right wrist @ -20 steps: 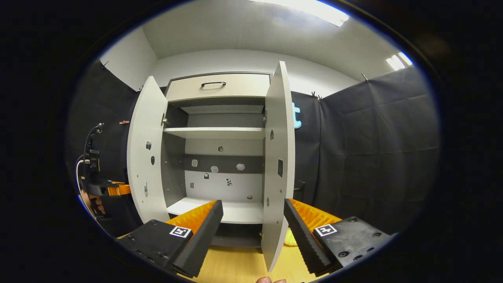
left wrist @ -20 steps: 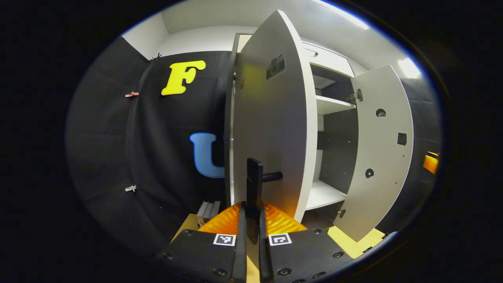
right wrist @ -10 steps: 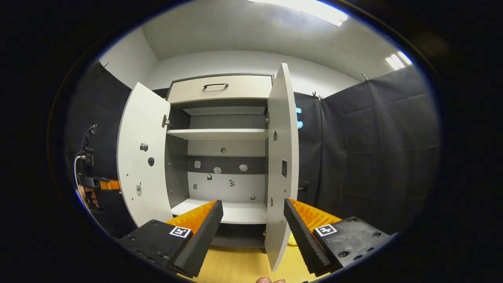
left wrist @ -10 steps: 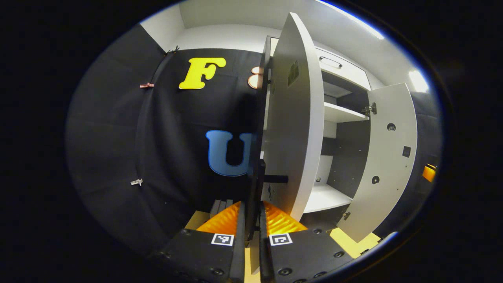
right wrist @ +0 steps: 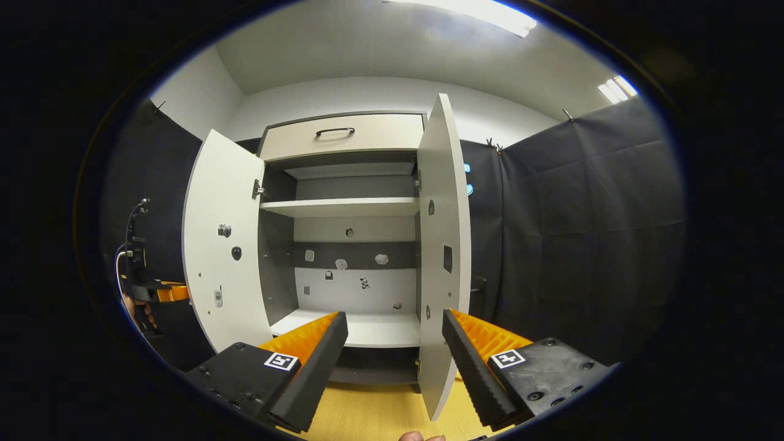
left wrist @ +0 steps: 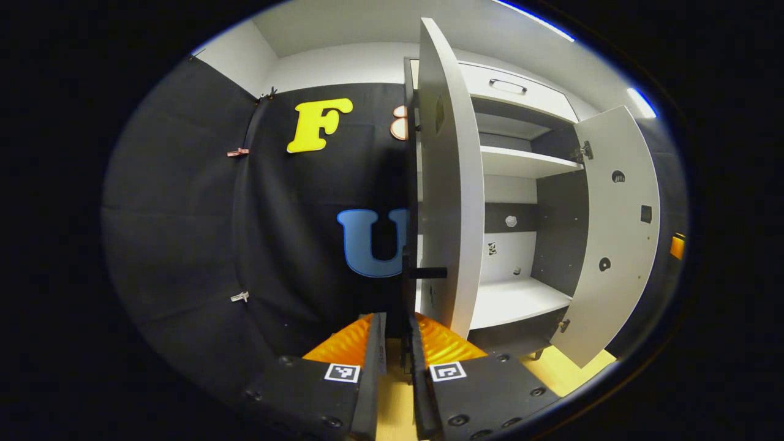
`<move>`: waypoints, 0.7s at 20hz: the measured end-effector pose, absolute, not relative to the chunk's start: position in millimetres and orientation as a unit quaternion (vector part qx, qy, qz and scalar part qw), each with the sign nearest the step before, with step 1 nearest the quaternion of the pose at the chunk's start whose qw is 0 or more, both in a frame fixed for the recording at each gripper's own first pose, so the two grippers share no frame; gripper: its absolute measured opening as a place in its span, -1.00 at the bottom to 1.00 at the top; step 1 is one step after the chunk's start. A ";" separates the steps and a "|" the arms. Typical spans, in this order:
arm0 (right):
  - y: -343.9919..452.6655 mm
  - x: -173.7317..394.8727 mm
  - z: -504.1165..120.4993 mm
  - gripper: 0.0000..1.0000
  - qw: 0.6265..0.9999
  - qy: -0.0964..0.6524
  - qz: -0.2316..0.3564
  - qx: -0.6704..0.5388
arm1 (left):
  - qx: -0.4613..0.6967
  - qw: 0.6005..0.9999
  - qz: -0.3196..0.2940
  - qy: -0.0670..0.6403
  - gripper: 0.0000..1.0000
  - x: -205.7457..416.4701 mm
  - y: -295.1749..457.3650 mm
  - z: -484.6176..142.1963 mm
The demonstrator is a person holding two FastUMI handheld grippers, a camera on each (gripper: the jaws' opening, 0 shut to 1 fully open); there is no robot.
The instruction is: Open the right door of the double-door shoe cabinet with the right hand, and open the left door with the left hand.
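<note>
The white double-door shoe cabinet point(right wrist: 343, 208) has both doors swung out. In the left gripper view the left door point(left wrist: 450, 184) shows almost edge-on, and its black handle point(left wrist: 424, 272) runs down between the fingers of my left gripper point(left wrist: 397, 343). The fingers are slightly parted: a strip of floor shows between the handle and one finger point(left wrist: 373, 361). In the right gripper view my right gripper point(right wrist: 395, 321) is wide open and holds nothing, in front of the cabinet. The right door point(right wrist: 444, 257) stands just behind its right finger. The left door point(right wrist: 220, 257) is at the left, with the left gripper point(right wrist: 150, 291) behind it.
A drawer with a dark handle point(right wrist: 335, 131) tops the cabinet, above a white shelf point(right wrist: 340, 207) and a bottom board point(right wrist: 367, 327). Black cloth walls stand close on both sides. The floor point(right wrist: 373, 416) is pale wood. The right door point(left wrist: 612, 233) stands open at the right of the left gripper view.
The left door has swung further out with my left gripper on its handle, and that gripper's fingers have moved a little apart. The right gripper has hardly moved.
</note>
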State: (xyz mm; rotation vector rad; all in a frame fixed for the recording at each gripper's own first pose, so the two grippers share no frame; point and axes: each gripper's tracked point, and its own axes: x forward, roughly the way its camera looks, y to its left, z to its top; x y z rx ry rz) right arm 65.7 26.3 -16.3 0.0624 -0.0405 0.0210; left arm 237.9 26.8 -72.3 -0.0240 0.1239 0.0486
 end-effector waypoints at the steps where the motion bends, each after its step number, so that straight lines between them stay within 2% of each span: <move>1: 26.4 65.9 -17.3 0.95 0.999 -0.019 0.011 0.033 | -0.012 0.998 0.033 0.060 -0.48 236.2 29.1 -71.9; 7: 22.7 69.3 -18.2 0.95 0.999 -0.016 0.010 0.035 | -0.009 0.998 0.054 0.024 -0.27 234.0 33.1 -57.1; 10: 20.5 70.7 -14.8 0.95 0.999 -0.018 0.012 0.037 | -0.005 0.999 0.045 0.009 0.09 237.0 28.7 -50.3; 11: 19.7 70.4 -14.0 0.95 0.999 -0.019 0.013 0.036 | -0.005 0.999 0.040 0.007 0.12 235.5 27.2 -49.7; 12: 20.3 71.0 -13.3 0.95 0.999 -0.020 0.013 0.035 | -0.004 0.999 0.032 0.005 0.29 235.8 22.6 -48.2; 13: 20.4 70.7 -11.9 0.95 0.999 -0.022 0.014 0.035 | -0.005 1.000 0.025 0.005 0.35 235.4 18.8 -47.9; 14: 19.9 71.2 -11.9 0.95 0.999 -0.023 0.015 0.034 | -0.006 1.000 0.021 0.004 0.60 234.7 14.9 -47.6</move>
